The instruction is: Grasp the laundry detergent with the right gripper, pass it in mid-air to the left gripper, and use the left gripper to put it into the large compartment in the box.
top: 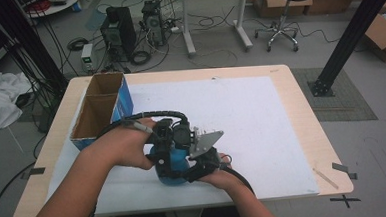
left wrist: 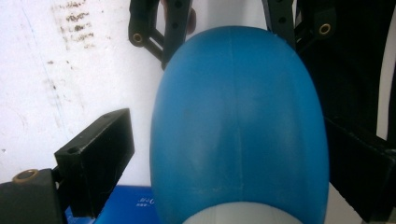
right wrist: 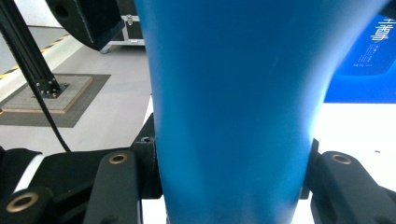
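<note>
High view | right hand-held gripper (top: 204, 163) pinching blue bottle (top: 172, 172) | left hand-held gripper (top: 166, 155) spread around it

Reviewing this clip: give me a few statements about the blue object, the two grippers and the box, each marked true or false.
1. The right gripper is clamped on the smooth blue rounded plastic object. True.
2. The left gripper pinches that object tightly on both sides. False: its left jaw stands apart from it.
3. The open blue-sided cardboard box stands at the table's left. True.
4. The blue object lies inside the box. False: it sits on the white sheet, between the grippers.
</note>
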The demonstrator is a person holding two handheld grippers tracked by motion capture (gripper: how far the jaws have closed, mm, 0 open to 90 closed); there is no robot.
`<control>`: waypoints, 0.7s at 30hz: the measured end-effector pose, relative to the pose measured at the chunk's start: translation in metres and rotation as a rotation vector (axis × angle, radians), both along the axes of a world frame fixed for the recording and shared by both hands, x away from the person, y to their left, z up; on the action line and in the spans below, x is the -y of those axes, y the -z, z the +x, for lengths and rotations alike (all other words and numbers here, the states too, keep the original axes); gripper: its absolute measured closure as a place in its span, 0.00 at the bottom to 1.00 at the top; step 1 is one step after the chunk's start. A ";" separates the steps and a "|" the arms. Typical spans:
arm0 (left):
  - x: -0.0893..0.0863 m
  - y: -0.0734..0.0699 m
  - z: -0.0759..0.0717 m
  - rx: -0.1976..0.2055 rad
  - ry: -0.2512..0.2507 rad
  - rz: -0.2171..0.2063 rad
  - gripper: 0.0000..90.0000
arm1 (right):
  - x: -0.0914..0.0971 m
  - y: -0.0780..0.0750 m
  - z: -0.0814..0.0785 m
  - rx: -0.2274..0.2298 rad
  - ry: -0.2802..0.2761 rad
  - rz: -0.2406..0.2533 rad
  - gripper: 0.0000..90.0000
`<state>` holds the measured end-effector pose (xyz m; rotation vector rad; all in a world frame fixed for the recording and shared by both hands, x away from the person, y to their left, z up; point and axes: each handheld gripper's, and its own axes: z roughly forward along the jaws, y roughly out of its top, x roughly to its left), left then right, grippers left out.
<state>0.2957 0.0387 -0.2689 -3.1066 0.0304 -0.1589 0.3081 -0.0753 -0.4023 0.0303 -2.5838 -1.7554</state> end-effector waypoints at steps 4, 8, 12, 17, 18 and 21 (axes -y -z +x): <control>0.001 -0.002 -0.001 -0.013 0.015 -0.001 0.24 | 0.000 0.000 0.000 -0.001 0.001 0.002 0.51; 0.001 -0.003 -0.002 -0.014 0.014 0.002 0.24 | 0.001 -0.001 -0.001 -0.005 0.003 0.003 0.51; 0.001 -0.003 -0.002 -0.014 0.011 0.001 0.25 | 0.001 -0.001 -0.001 -0.001 0.002 0.005 0.51; 0.001 -0.003 -0.003 -0.025 0.012 0.009 0.31 | 0.000 -0.001 -0.001 -0.003 0.002 0.003 0.51; 0.001 -0.003 -0.003 -0.026 0.011 0.010 0.31 | 0.000 -0.001 -0.001 -0.003 0.002 0.003 0.51; 0.001 -0.003 -0.003 -0.024 0.009 0.014 0.32 | 0.000 -0.001 -0.001 -0.004 0.000 0.005 0.51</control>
